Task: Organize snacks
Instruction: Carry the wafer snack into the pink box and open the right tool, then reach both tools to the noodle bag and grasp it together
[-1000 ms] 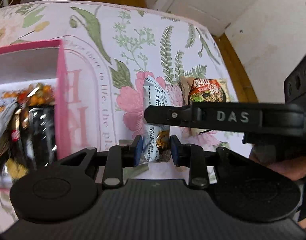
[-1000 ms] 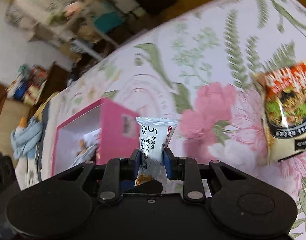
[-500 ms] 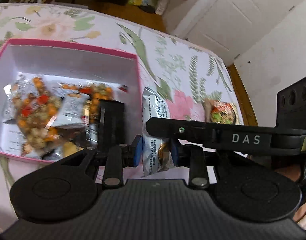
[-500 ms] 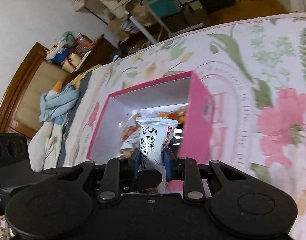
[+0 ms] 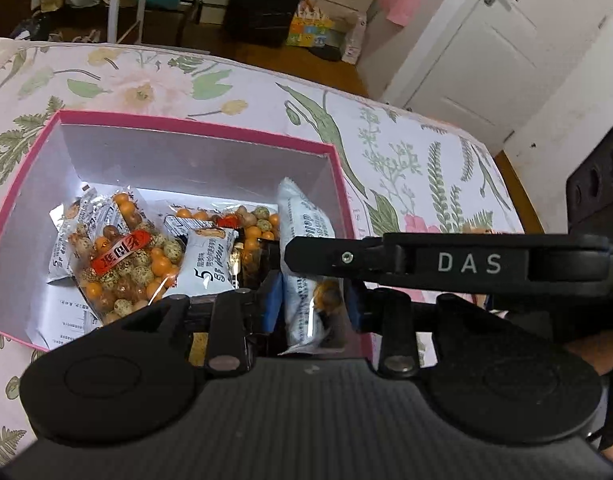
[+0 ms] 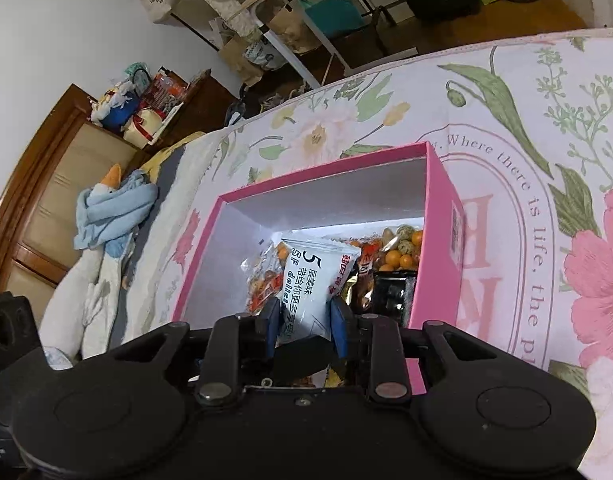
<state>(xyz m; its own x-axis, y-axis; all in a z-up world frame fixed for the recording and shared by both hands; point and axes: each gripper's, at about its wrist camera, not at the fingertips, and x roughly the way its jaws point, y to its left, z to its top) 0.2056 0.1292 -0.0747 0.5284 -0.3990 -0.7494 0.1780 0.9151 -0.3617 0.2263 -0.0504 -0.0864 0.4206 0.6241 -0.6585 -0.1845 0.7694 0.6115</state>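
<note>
A: Right gripper (image 6: 304,320)?

B: Clamped on a white packet (image 6: 314,276), bottom centre of the right view. The packet is upright, hanging over the near end of the box (image 6: 438,240).

A: Left gripper (image 5: 312,306)?

B: Jaws apart, gripping nothing. The packet only shows through the gap.

A: What's in the box?

B: Several nut packs (image 5: 126,256) lying mid frame, so most of the sorting looks done.

A: What's left?

B: Let this packet go into the box. The spread (image 6: 506,120) farther out shows no loose snacks, though the right gripper hides part of it.
</note>
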